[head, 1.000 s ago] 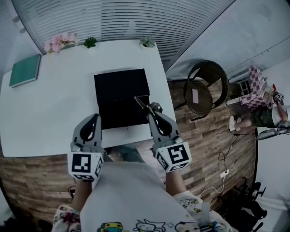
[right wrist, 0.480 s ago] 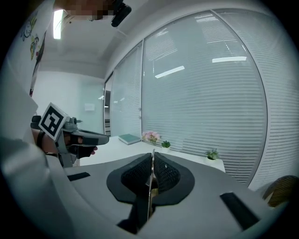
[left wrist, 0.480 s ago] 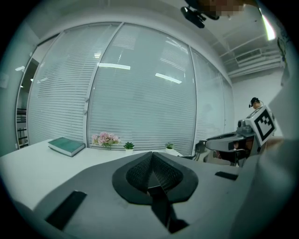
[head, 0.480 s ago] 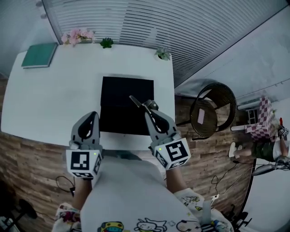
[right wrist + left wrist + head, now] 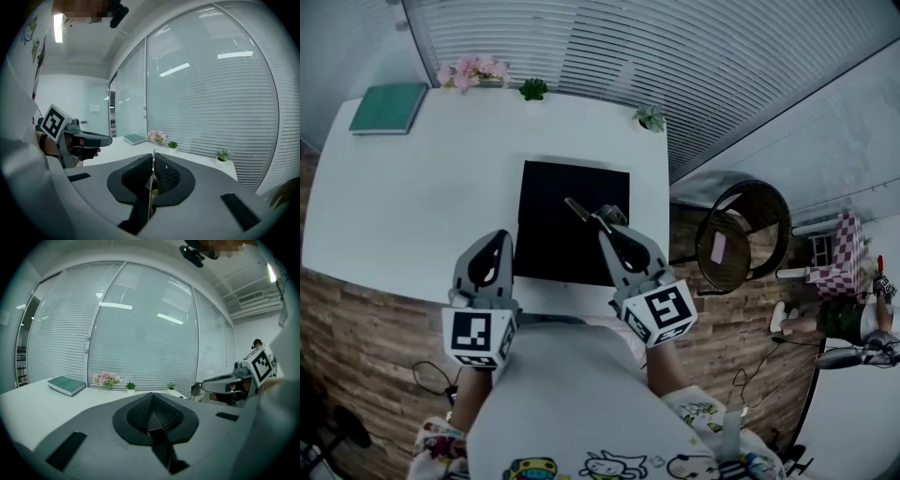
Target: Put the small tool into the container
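A black, flat rectangular container (image 5: pixel 555 217) lies on the white table (image 5: pixel 412 206), near its front right edge. My right gripper (image 5: pixel 610 229) is shut on a small thin metal tool (image 5: pixel 578 209), whose tip reaches over the container's right part. In the right gripper view the tool (image 5: pixel 152 174) shows as a narrow blade pinched between the pads of that gripper (image 5: pixel 153 155). My left gripper (image 5: pixel 499 236) hovers at the container's near left corner. It is shut, and the left gripper view shows this gripper (image 5: pixel 152 394) holding nothing.
A green book (image 5: pixel 389 106), pink flowers (image 5: pixel 472 70) and two small potted plants (image 5: pixel 532 89) (image 5: pixel 652 117) line the table's far edge by the blinds. A round dark chair (image 5: pixel 741 234) stands on the wooden floor to the right. A person (image 5: pixel 844 319) sits at far right.
The head camera has swung, so the table now sits lower and further right in view. My right gripper's tool has moved from the container's right edge to over its inside. Both grippers stay shut.
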### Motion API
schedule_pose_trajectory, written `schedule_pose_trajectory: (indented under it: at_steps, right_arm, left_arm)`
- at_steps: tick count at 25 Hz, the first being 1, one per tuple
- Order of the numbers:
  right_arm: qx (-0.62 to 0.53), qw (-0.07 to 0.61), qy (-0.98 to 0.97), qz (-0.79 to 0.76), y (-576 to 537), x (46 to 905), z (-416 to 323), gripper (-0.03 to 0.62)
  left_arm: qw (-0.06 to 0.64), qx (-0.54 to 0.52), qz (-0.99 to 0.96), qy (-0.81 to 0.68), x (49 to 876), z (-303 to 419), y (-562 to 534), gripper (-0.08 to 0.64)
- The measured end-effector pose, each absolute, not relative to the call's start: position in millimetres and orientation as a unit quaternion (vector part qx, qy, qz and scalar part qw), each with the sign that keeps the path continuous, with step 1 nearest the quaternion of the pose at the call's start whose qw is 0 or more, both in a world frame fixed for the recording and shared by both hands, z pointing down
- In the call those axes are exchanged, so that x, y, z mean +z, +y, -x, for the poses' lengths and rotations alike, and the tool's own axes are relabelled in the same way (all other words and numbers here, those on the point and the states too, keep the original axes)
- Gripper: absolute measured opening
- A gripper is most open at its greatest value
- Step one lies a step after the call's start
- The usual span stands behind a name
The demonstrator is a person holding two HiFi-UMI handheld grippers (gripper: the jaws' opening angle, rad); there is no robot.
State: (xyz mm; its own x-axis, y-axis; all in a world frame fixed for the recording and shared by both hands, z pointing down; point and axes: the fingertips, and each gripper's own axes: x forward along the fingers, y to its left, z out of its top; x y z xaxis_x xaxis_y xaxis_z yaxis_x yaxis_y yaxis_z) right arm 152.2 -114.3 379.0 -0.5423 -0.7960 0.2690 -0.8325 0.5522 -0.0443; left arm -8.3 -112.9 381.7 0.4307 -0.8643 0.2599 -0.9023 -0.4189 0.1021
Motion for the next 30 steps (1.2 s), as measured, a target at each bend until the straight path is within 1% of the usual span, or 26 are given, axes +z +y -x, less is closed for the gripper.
schedule_pose_trajectory:
  at_steps: [10, 18, 30]
  right_arm:
    - [0.098, 0.101, -0.882, -0.449, -116, 380, -140, 0.014]
    - [0.134, 0.101, -0.892, -0.42, -109, 394, -129, 0.014]
    - [0.189, 0.134, -0.896, -0.378, -107, 429, -116, 0.014]
  left_arm:
    - [0.118, 0.088, -0.841, -0.521, 384, 14, -119, 0.005]
    - [0.128, 0.097, -0.841, -0.516, 396, 16, -115, 0.006]
    - [0.141, 0.115, -0.846, -0.502, 416, 14, -115, 0.005]
